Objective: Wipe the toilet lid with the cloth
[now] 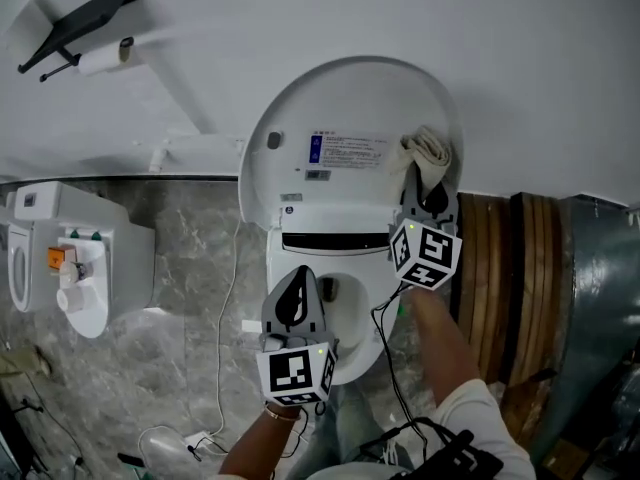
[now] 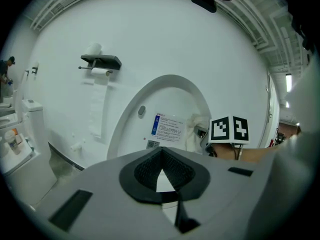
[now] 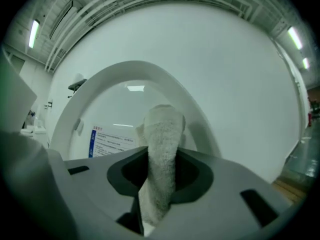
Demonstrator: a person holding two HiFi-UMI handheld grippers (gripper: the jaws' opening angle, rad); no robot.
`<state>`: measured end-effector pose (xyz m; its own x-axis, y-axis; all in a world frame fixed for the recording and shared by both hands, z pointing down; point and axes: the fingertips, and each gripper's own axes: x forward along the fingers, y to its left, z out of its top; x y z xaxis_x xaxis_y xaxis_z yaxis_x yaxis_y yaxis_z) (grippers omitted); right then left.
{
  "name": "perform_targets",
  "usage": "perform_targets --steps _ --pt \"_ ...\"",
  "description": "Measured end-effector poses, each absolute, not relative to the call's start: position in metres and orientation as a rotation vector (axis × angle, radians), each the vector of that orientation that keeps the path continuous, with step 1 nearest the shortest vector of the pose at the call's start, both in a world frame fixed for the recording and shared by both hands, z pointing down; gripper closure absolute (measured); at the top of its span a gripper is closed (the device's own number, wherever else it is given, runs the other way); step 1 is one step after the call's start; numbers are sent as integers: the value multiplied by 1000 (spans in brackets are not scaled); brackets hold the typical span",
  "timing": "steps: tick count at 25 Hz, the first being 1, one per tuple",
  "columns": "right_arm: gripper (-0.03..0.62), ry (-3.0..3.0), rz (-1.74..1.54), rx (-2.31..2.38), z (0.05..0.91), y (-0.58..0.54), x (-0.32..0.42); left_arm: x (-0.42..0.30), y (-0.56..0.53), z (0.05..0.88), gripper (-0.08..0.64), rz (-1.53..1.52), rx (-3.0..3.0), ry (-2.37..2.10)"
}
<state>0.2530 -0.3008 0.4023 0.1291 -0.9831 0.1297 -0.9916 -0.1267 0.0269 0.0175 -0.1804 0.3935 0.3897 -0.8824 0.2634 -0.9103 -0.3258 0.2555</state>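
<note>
- My R gripper [image 1: 424, 190] is pinching the cloth [image 1: 427, 150], which sits vs the raised toilet lid [image 1: 340, 93], right side, beside the label [image 1: 347, 150]
- My L gripper [image 1: 297, 303]: jaws pressed together, empty, above the bowl [image 1: 350, 318]

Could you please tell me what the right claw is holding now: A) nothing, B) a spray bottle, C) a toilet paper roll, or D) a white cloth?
D: the right gripper view shows the right claw shut on the white cloth, in front of the raised toilet lid.
</note>
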Motion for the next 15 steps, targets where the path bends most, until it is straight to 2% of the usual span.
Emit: perform_targets --steps 3,11,15 --pt "491 -2139 164 2228 405 -300 207 -6 -180 397 555 102 2235 -1614" --pt "491 -2472 205 1891 449 -313 22 -99 -166 417 555 85 2054 -1810" --pt "491 -2482 198 1866 467 -331 -22 -129 -161 431 556 74 1981 -1868"
